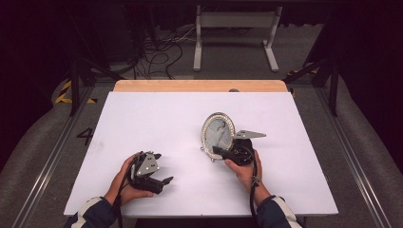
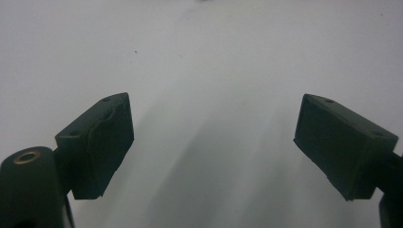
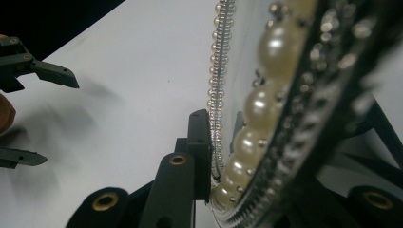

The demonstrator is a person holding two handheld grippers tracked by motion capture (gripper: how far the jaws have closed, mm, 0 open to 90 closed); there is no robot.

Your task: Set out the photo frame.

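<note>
A round mirror [image 1: 217,132] with a rim of pearls stands tilted on its edge on the white table top [image 1: 152,118], right of centre. My right gripper [image 1: 219,151] is shut on its lower rim from the near side. In the right gripper view the pearl rim [image 3: 259,107] runs up between the jaws; the left jaw presses on it and the other is hidden behind it, so my right gripper [image 3: 228,156] grips the edge. My left gripper [image 1: 164,167] rests low at the front left, open, with nothing between its pads [image 2: 102,142]. It also shows open as my left gripper [image 3: 43,114] across the table.
A wooden strip [image 1: 199,85] borders the table's far edge. Behind it on the floor stand a white metal frame [image 1: 235,33] and loose cables [image 1: 157,54]. Bare white surface lies between the two hands and across the back of the table.
</note>
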